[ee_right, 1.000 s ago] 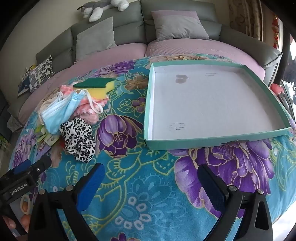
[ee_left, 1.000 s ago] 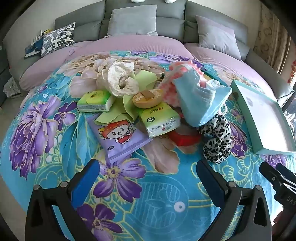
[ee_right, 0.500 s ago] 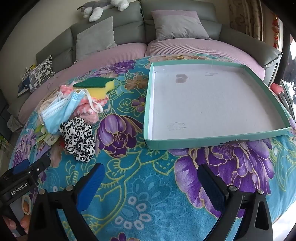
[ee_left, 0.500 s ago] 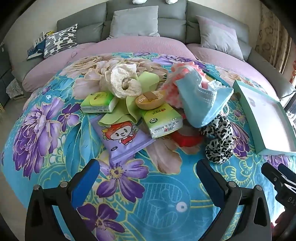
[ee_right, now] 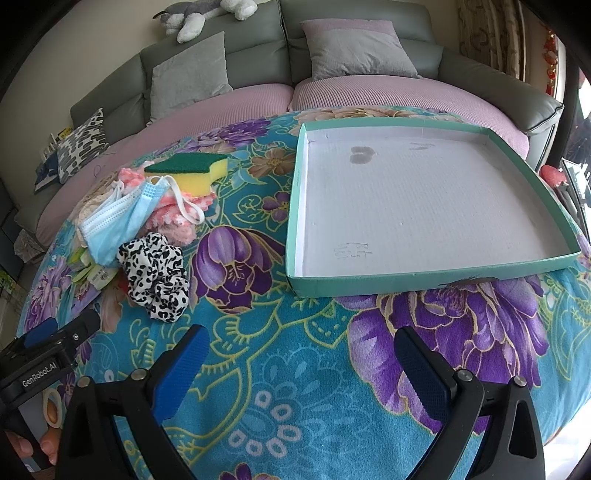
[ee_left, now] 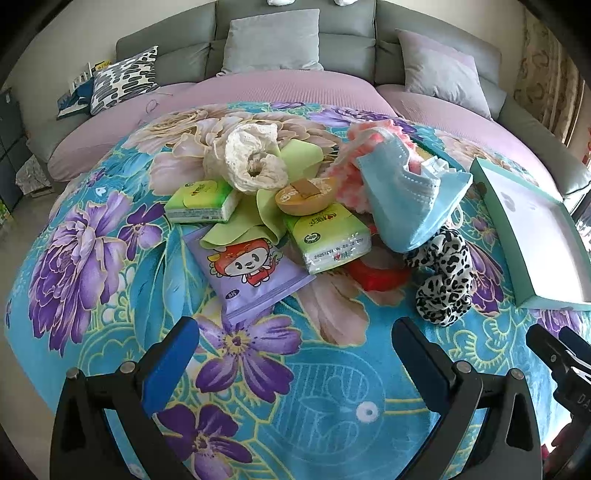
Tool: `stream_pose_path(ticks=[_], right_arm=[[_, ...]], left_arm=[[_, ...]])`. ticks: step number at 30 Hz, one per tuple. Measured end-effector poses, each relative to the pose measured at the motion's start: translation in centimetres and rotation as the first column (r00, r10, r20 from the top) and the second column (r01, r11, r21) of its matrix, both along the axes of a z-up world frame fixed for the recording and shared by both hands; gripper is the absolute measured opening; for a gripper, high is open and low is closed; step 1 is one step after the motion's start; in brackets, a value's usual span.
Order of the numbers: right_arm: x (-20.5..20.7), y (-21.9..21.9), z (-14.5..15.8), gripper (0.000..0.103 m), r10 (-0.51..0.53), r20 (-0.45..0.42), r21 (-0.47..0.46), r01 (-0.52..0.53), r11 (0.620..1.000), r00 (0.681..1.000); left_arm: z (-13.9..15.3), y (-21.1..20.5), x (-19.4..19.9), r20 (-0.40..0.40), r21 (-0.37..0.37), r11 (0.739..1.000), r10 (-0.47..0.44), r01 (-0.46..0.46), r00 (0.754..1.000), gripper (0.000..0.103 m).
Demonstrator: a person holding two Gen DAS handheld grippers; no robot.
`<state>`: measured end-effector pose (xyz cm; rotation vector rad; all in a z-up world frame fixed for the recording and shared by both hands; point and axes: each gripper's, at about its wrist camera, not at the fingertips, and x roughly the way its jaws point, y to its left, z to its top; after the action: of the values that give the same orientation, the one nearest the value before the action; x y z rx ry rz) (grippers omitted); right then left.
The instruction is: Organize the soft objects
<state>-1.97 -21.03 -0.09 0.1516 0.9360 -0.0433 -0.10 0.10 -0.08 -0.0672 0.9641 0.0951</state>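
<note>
A heap of soft things lies on the floral blanket: a cream lace scrunchie [ee_left: 251,158], green cloth [ee_left: 295,155], two green tissue packs [ee_left: 327,236], a purple wipes pack [ee_left: 251,269], blue face masks [ee_left: 402,199], pink fluffy cloth [ee_left: 354,184], a red ring [ee_left: 376,273] and a leopard scrunchie [ee_left: 443,280] [ee_right: 155,273]. A yellow-green sponge [ee_right: 188,173] tops the heap. The teal tray [ee_right: 417,284] holds nothing. My left gripper [ee_left: 295,354] hangs open in front of the heap. My right gripper [ee_right: 301,362] is open in front of the tray.
The blanket [ee_left: 92,258] covers a round bed or sofa with grey cushions [ee_left: 273,40] and a patterned pillow [ee_left: 122,77] behind. A plush toy [ee_right: 207,14] lies on the backrest. The other gripper shows at each view's edge, with a hand [ee_right: 48,446] holding it.
The left wrist view has drawn back and shifted slightly, so the heap sits a little further right. The right gripper has barely moved.
</note>
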Motion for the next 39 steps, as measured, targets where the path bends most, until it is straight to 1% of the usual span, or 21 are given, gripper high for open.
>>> stream_pose_path(ticks=[39], right_arm=[[0.04,-0.02,-0.1,0.101,0.001,-0.003,0.001,-0.001,1.0,1.0]], left_arm=[[-0.35,0.17,0.07,-0.012,0.006,1.0,0.006,-0.006,1.0,0.103]])
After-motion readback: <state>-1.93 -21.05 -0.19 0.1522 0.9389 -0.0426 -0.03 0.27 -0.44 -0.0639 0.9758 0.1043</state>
